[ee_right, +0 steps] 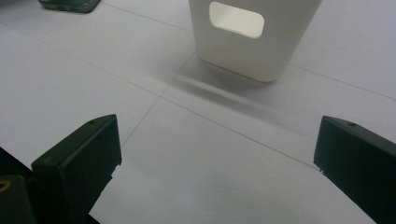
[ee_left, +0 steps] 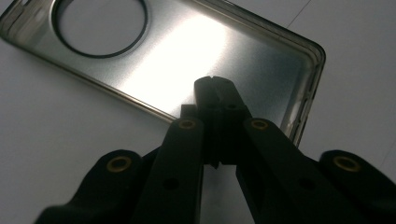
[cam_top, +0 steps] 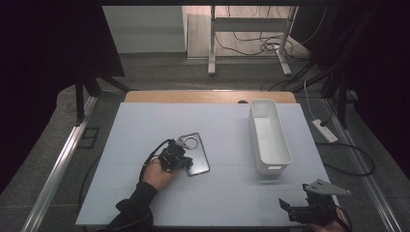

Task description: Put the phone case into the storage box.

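Note:
A translucent grey phone case (cam_top: 199, 153) with a round ring cut-out lies open side up on the white table (cam_top: 145, 125), left of centre. My left gripper (cam_top: 177, 157) reaches it from the left. In the left gripper view the jaws are pressed together at the phone case's (ee_left: 187, 56) near long rim, and the left gripper (ee_left: 213, 85) is shut on that edge. My right gripper (cam_top: 309, 207) hovers at the table's front right corner. The right gripper (ee_right: 215, 158) is open wide, with bare table between its fingers.
A long white bin (cam_top: 283, 145) stands at the right of the table, lengthwise front to back; the bin's (ee_right: 252, 46) handle end faces my right gripper. A corner of the case (ee_right: 70, 4) shows far left. Cables and desk legs lie on the floor beyond.

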`<state>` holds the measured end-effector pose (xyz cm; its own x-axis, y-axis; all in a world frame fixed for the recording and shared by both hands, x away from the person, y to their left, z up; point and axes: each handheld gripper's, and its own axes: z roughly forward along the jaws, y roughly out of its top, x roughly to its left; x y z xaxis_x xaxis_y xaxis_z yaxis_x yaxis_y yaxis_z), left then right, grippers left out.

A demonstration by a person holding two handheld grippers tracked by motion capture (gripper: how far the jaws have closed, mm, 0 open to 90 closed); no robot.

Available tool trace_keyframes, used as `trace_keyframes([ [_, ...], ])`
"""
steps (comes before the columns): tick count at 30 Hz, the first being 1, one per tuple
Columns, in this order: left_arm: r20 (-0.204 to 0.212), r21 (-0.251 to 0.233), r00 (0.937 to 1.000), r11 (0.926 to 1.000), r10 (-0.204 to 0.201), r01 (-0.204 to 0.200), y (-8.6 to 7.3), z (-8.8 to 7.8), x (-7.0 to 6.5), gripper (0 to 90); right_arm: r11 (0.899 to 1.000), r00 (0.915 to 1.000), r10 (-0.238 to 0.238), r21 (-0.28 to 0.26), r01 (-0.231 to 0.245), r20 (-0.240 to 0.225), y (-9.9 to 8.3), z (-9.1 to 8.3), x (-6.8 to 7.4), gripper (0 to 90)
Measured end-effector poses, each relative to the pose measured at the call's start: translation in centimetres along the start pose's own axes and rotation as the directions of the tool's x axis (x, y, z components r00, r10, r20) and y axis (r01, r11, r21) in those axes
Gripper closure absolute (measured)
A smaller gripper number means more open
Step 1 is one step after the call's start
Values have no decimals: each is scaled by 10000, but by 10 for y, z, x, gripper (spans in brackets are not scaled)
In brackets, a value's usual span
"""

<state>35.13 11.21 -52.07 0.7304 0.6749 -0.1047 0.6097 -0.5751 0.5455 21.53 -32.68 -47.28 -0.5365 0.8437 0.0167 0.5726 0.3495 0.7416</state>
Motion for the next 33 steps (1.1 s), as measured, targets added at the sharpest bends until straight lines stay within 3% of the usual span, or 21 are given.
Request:
trace_keyframes([
  [9, -243, 29, 9992, 9995, -329, 330, -21, -14, 15, 888, 10000, 10000, 14, 6, -14, -3, 0, 0, 0, 5],
  [12, -352, -72, 9971, 9977, -676, 673, -33, -21, 23, 888, 10000, 10000, 45, -2, -45, 2, 0, 0, 0, 5],
  [17, -618, -59, 9940, 9959, -906, 904, -45, -29, 31, 888, 10000, 10000, 24, -2, -24, 24, 0, 0, 0, 5],
  [24, -1152, -33, 9868, 9935, -1134, 1138, -52, -35, 40, 888, 10000, 10000, 61, 7, -61, 25, 0, 0, 0, 5],
  [33, -1240, -107, 9847, 9925, -1224, 1220, -53, -35, 45, 888, 10000, 10000, 66, 16, -66, 34, 1, 0, 0, 5],
])
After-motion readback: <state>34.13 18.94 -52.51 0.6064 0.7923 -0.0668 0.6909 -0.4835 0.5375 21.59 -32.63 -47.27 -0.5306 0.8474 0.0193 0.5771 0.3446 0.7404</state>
